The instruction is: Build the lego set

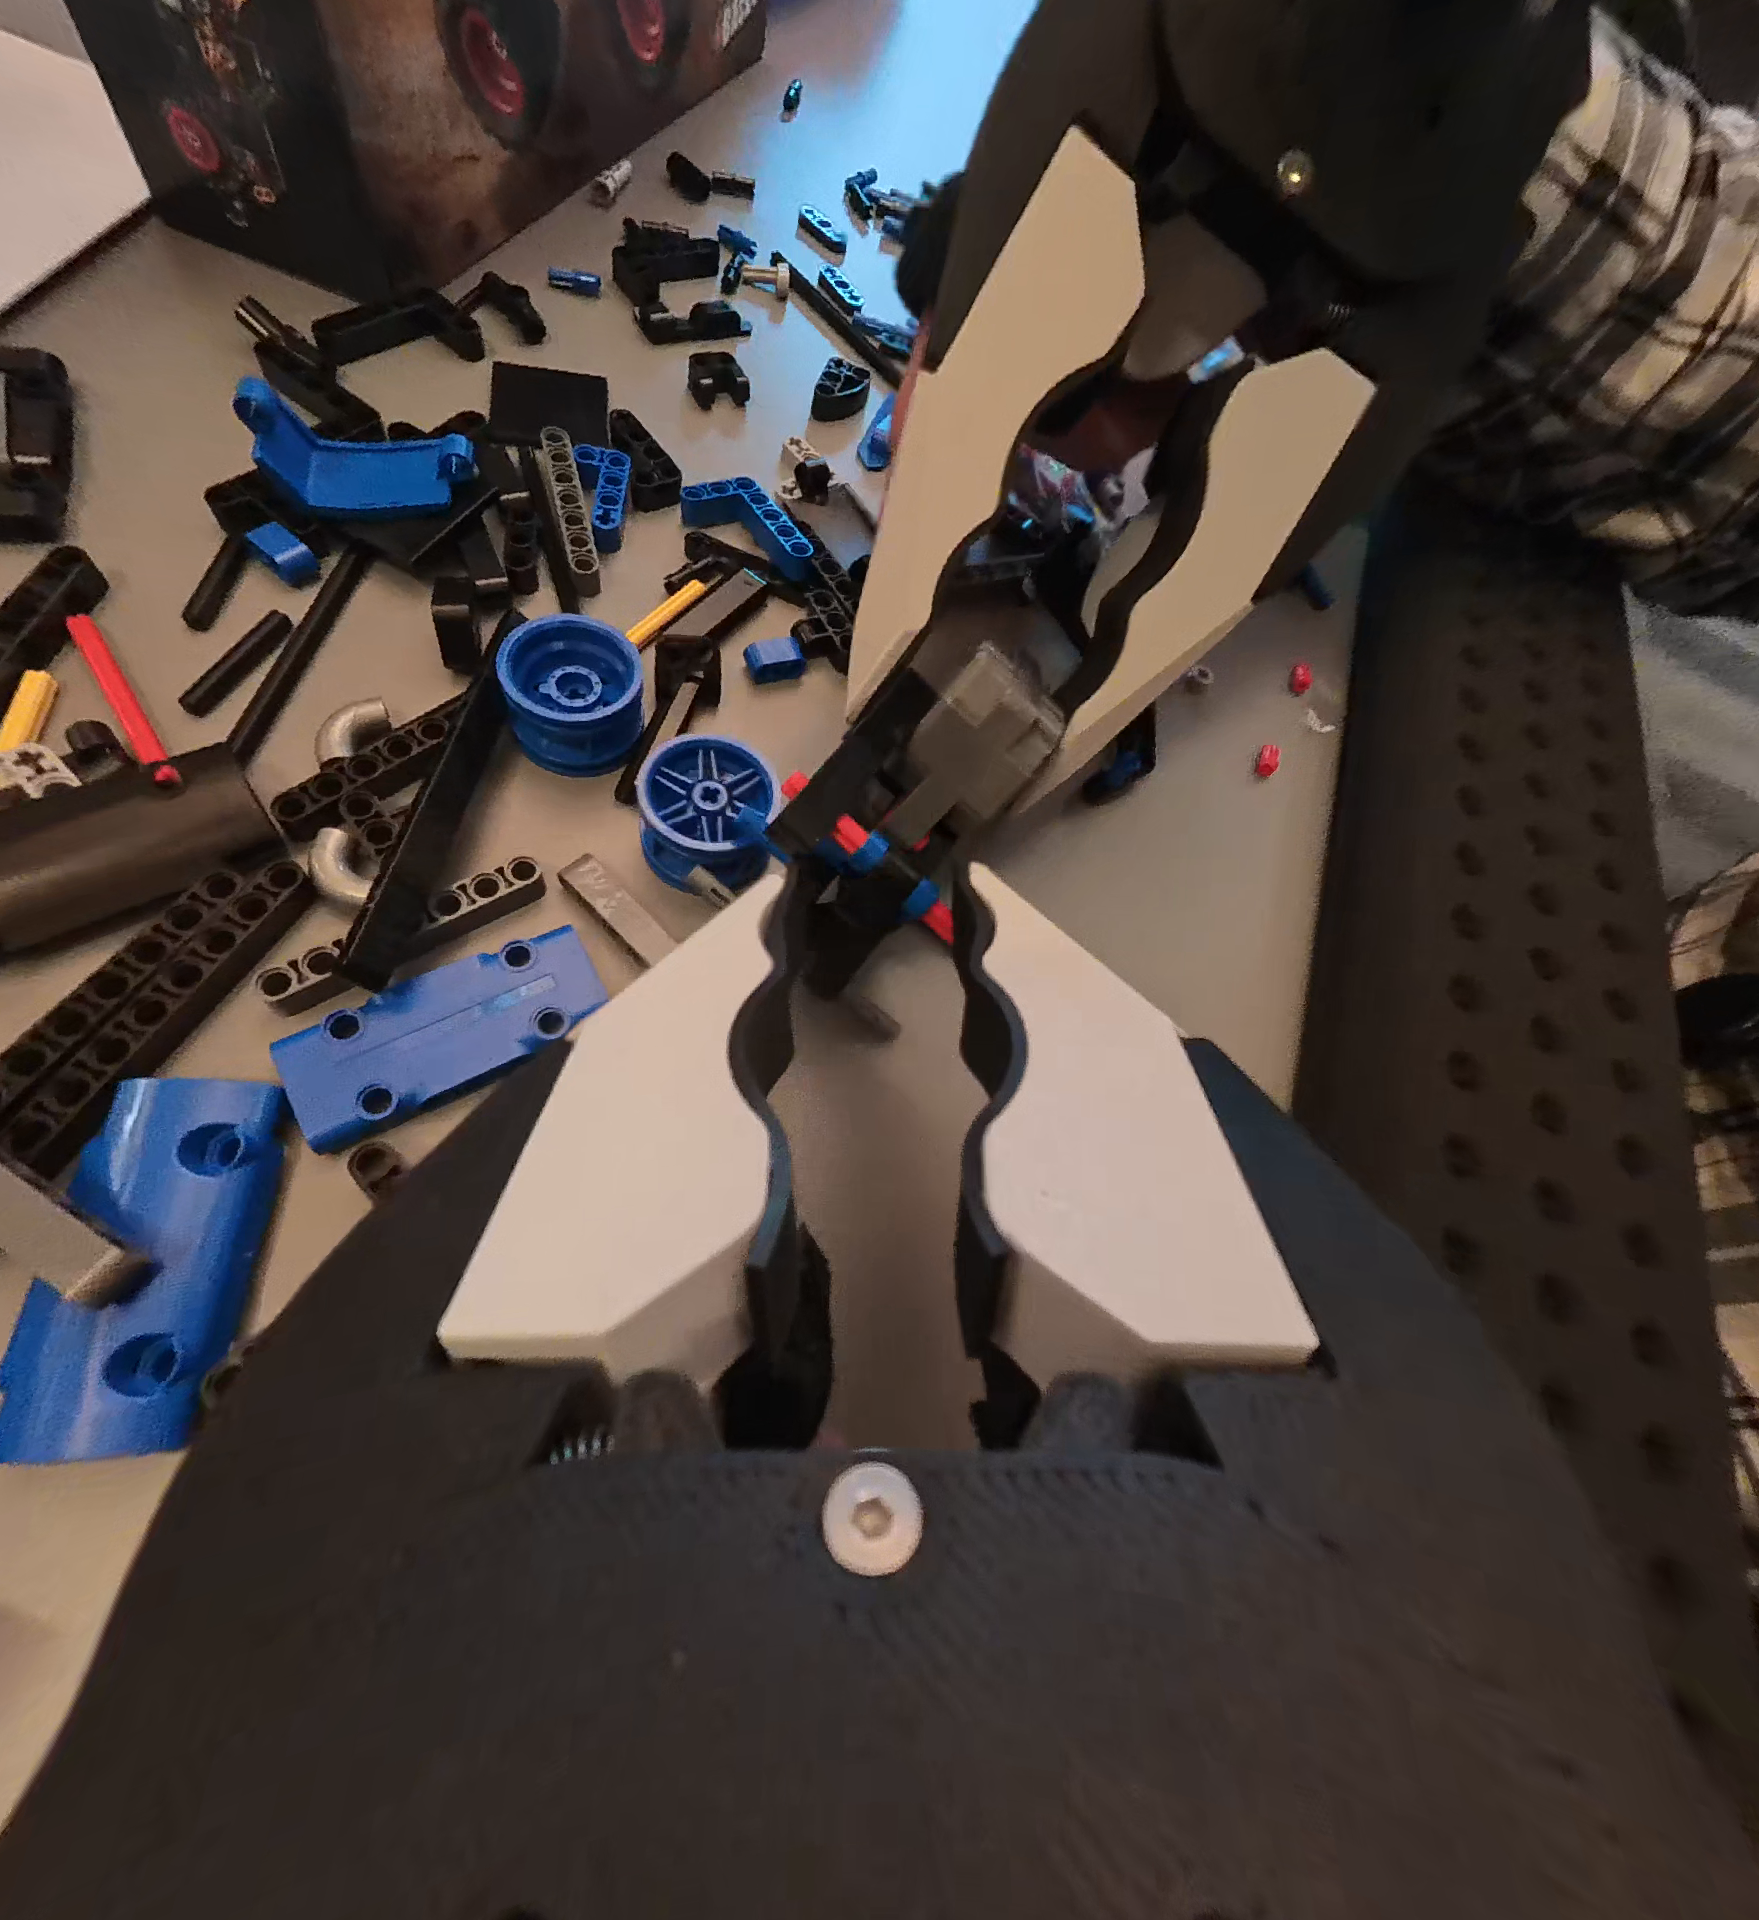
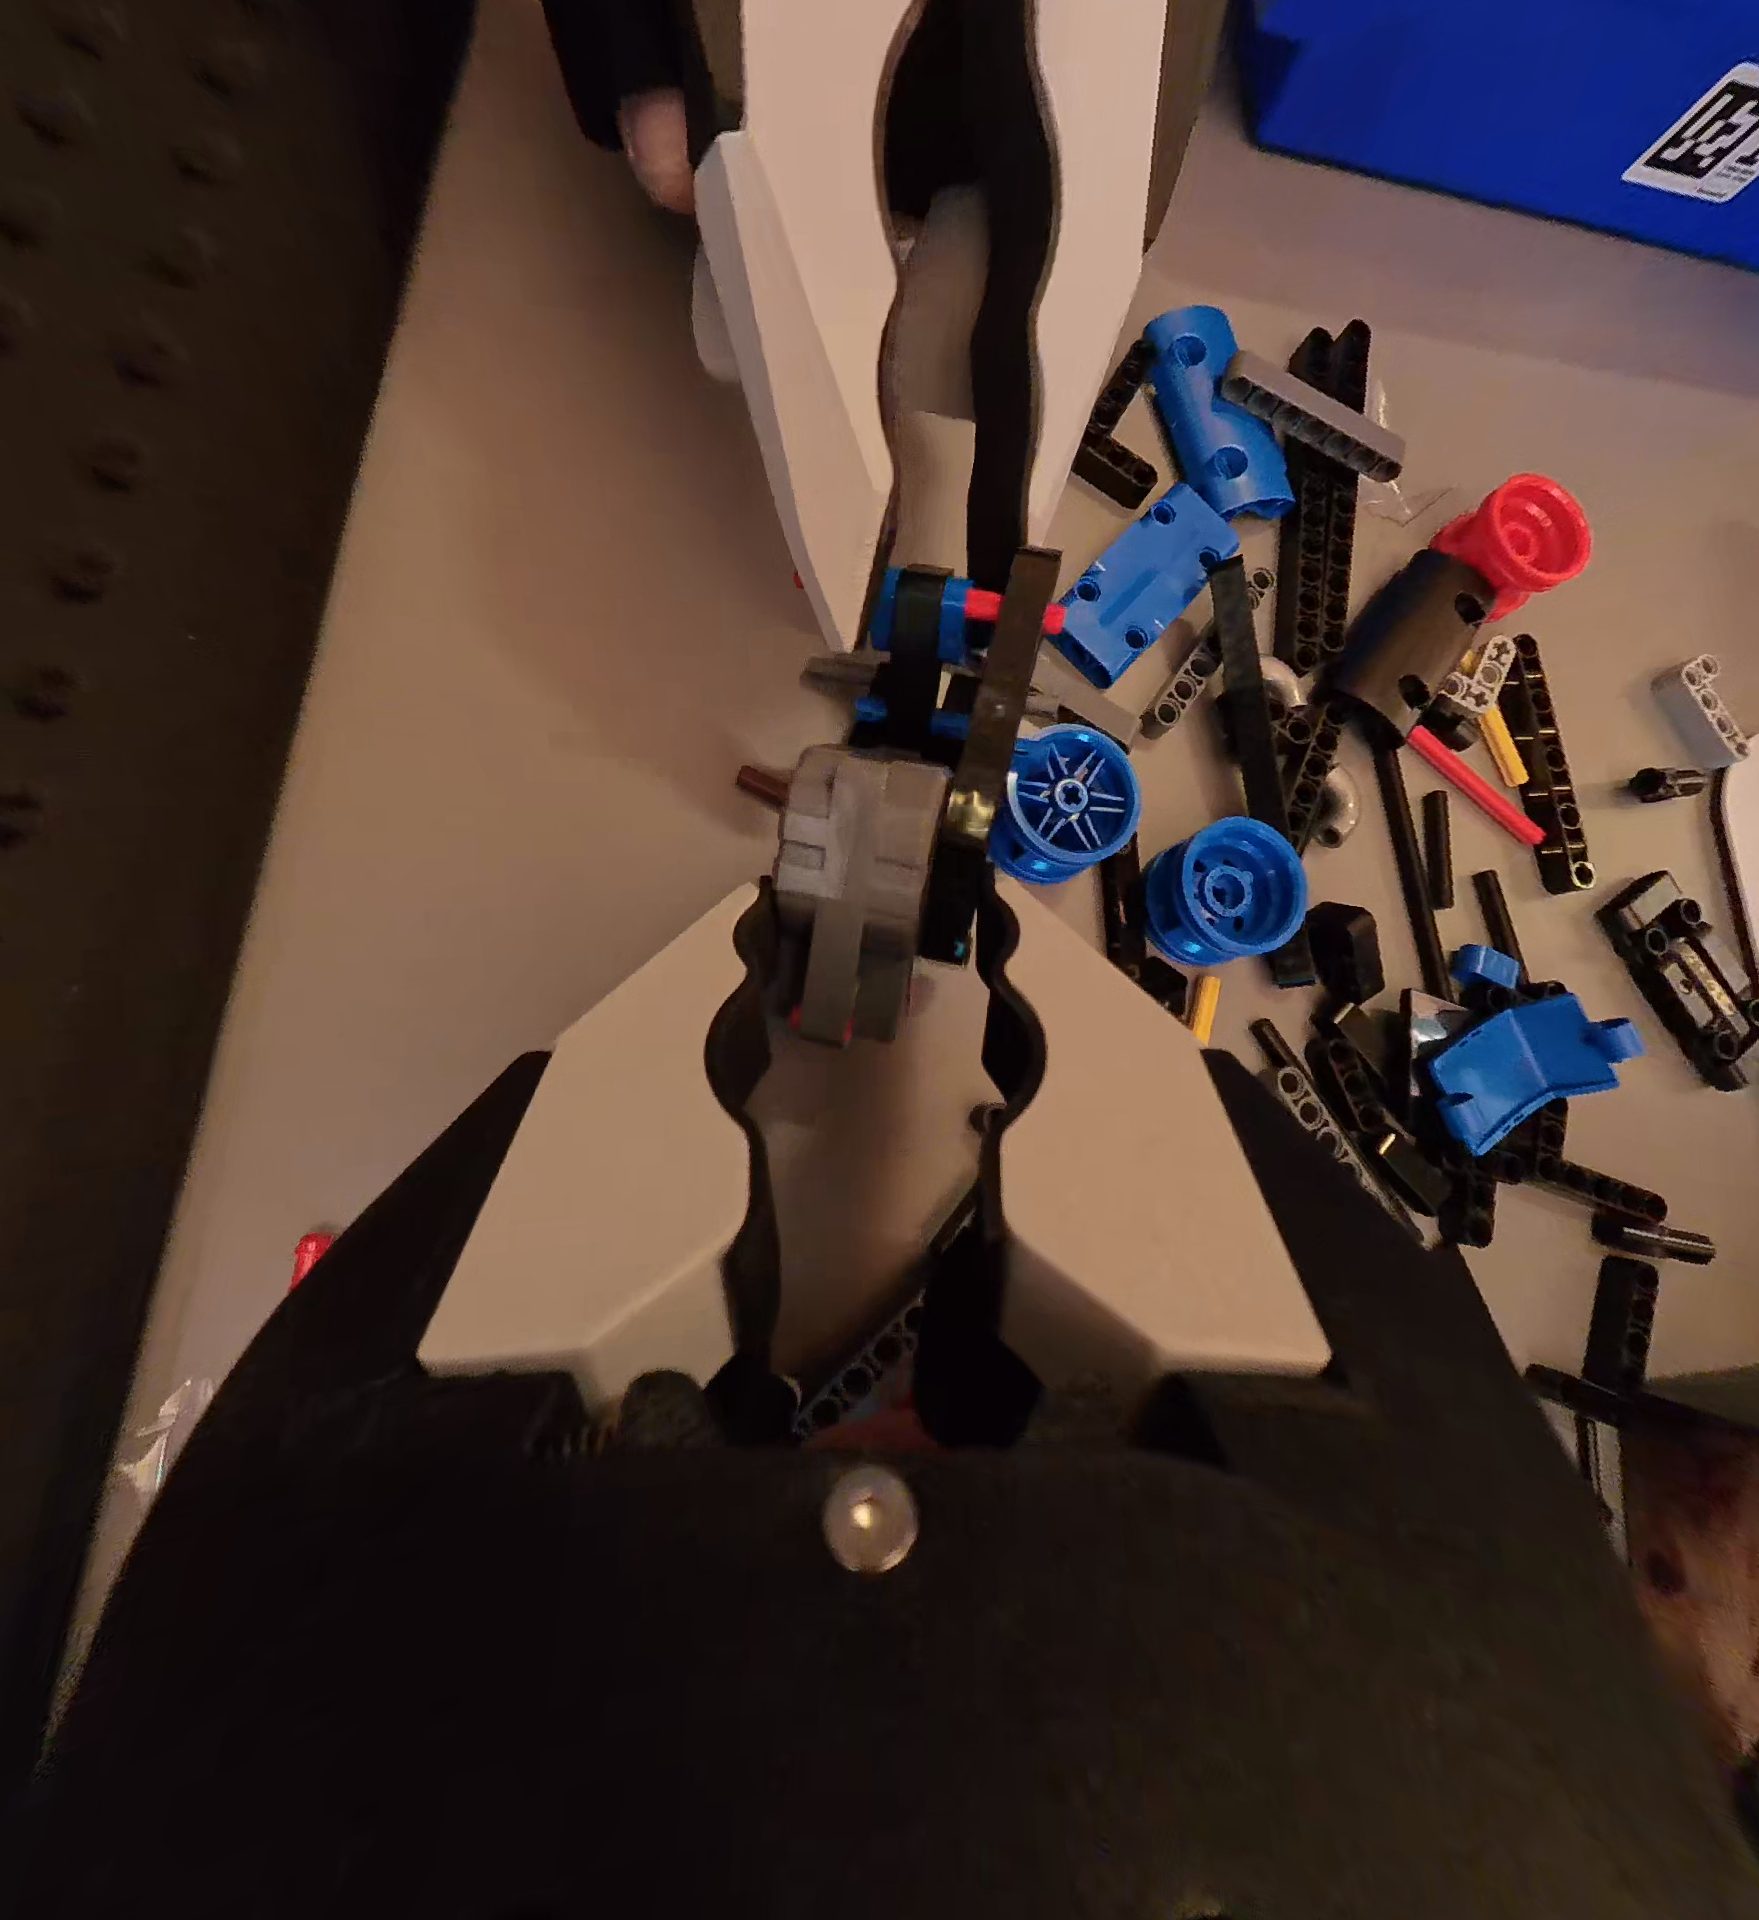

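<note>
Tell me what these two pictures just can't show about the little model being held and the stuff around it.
- Left wrist view: the far end of the half-built model sits between the right hand-held gripper's fingers, which cover it.
- Right wrist view: the model's underside is hidden by its grey block.
- Left wrist view: the set's box is cut off by the top edge.
- Right wrist view: the blue bin runs out of frame.

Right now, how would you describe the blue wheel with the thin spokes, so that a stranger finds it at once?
Start at the small assembly held between the left gripper and the right gripper. Just left of it on the grey table stand two blue wheels. The spoked wheel is the nearer one; its neighbour, the other wheel, has a plain dished face without spokes.
</note>
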`<move>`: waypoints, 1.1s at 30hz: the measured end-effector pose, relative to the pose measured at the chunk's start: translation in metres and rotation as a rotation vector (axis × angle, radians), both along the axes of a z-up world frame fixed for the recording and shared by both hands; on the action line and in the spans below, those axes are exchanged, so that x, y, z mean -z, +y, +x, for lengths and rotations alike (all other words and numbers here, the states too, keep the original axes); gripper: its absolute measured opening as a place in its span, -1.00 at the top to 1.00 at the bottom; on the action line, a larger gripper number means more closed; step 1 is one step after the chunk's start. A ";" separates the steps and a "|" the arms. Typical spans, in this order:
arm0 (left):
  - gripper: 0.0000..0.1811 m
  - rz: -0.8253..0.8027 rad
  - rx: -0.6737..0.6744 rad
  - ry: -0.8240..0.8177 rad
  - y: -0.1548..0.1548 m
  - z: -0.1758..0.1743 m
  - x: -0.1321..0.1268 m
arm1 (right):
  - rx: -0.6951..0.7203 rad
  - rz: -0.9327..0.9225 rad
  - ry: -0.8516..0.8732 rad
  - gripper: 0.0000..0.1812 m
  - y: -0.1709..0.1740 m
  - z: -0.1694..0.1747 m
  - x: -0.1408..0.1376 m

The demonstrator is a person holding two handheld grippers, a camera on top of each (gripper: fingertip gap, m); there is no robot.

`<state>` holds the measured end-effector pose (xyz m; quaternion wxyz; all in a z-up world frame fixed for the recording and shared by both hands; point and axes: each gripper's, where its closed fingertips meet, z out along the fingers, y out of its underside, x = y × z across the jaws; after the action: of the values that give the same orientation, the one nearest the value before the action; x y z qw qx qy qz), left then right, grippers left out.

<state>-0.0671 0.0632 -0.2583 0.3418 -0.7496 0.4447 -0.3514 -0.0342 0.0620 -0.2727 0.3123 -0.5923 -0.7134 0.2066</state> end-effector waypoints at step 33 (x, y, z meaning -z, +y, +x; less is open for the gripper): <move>0.30 0.371 0.257 0.177 -0.018 0.000 -0.003 | 0.000 -0.156 0.025 0.64 -0.002 0.006 0.000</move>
<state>-0.0670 0.0455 -0.2553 0.3859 -0.6390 0.6218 -0.2371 -0.0286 0.0597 -0.2725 0.2743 -0.6121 -0.6912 0.2689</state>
